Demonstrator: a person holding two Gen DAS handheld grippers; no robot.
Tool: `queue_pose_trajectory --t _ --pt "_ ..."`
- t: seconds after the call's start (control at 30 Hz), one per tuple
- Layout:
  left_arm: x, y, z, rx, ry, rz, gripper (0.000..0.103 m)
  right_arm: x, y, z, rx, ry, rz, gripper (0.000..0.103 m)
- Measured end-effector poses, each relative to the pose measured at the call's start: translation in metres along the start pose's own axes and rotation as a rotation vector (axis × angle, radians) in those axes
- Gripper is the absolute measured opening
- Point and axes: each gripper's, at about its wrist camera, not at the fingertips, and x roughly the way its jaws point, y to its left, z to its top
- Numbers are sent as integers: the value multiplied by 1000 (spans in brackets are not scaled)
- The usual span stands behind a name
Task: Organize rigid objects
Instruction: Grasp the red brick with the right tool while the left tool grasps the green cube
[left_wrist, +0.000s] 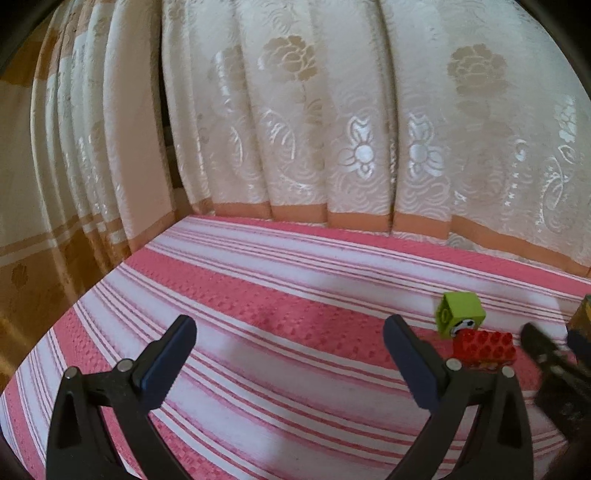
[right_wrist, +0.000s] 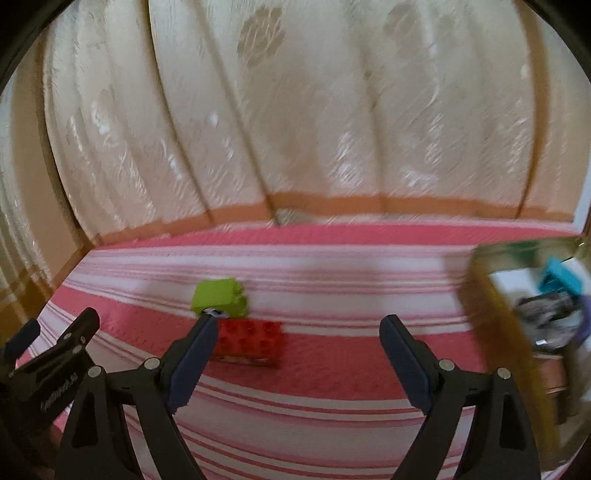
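Observation:
A lime-green block (left_wrist: 460, 312) and a red studded brick (left_wrist: 484, 347) lie side by side on the pink striped bedspread (left_wrist: 295, 280), just right of my left gripper (left_wrist: 290, 332). That gripper is open with only cloth between its fingers. The right gripper (left_wrist: 552, 338) shows blurred at the right edge of the left wrist view. In the right wrist view, my right gripper (right_wrist: 299, 328) is open. The red brick (right_wrist: 251, 341) lies just beyond its left finger, and the green block (right_wrist: 219, 299) sits behind the brick. The left gripper (right_wrist: 57, 326) appears at the far left.
A gold-rimmed box (right_wrist: 491, 302) stands at the right and holds a teal block (right_wrist: 557, 280) and other small items. Its corner (left_wrist: 583, 314) shows in the left wrist view. A cream floral curtain (left_wrist: 332, 129) hangs along the bed's far edge.

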Motion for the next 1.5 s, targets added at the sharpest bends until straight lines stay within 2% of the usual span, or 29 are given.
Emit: queue_pose_trajectory --t 0.2,0.33,0.53,0.6,0.67,0.77,0.83,1.13,1.23,1.33,1.43,1.47,1.5 --pt "4 7 0 -21 25 35 102 31 33 0 -37 119 28 88" --pt "5 6 0 -16 28 30 102 54 41 -3 -54 228 28 68" --pt "5 5 -1 -10 33 13 102 48 23 -5 -24 208 36 67" --pt "6 4 -1 -5 39 2 102 39 7 -5 2 172 31 67" --pt "6 2 -1 -7 37 -23 102 25 -10 -2 14 97 -8 67" --pt "2 -9 -1 -14 28 -114 102 15 -25 6 -16 12 -87 67" --pt "3 -24 -1 8 39 -169 102 14 -34 10 3 -16 -107 67" --pt "30 -86 12 30 120 -295 100 -14 -39 21 -44 -220 -229 68" --pt "42 -107 15 51 166 -328 93 -16 -39 23 -40 -241 -239 68" --pt "58 -120 17 57 229 -329 88 -13 -41 24 -26 -234 -246 68" --pt "78 -124 15 34 327 -320 74 -8 -43 24 -13 -206 -239 68" --pt "76 -124 15 34 315 -321 74 -6 -44 24 -12 -195 -235 68" --pt "77 -124 15 35 316 -329 64 -4 -42 23 -11 -193 -233 68"
